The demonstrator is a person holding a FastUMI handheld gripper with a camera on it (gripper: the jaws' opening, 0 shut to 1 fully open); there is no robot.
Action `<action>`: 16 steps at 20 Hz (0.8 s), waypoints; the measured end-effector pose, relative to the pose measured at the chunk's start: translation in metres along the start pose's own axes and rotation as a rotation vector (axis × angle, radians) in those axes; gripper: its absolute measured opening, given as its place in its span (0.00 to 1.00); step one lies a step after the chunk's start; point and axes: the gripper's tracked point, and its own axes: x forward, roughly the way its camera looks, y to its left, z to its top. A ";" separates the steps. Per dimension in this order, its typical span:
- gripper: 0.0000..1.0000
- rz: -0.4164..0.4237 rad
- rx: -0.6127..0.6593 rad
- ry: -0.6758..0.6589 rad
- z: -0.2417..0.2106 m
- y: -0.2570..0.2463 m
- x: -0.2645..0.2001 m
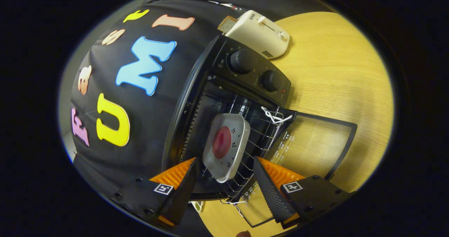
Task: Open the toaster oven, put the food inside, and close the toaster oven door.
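Food (221, 142) sat on a white plate (226, 146) between my fingers, spread wide and grasping nothing, my gripper (224, 175) empty. Plate rested on the rack (261, 131) inside the oven (224, 100). Its door (312, 142) hung open at three o'clock. Beyond, at one o'clock, stood a toaster (261, 33) on the table (343, 72).

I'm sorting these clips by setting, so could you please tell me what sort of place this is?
Probably a mock kitchen counter in a recording booth: a black toaster oven with its door open, a white toaster holding bread, and a wooden tabletop. The claw is open.
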 end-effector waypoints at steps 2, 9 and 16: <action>0.97 0.011 -0.172 0.025 -0.007 0.000 -0.018; 0.98 0.014 -0.715 0.092 -0.040 -0.018 -0.075; 0.98 -0.053 -0.895 0.187 -0.068 -0.060 -0.097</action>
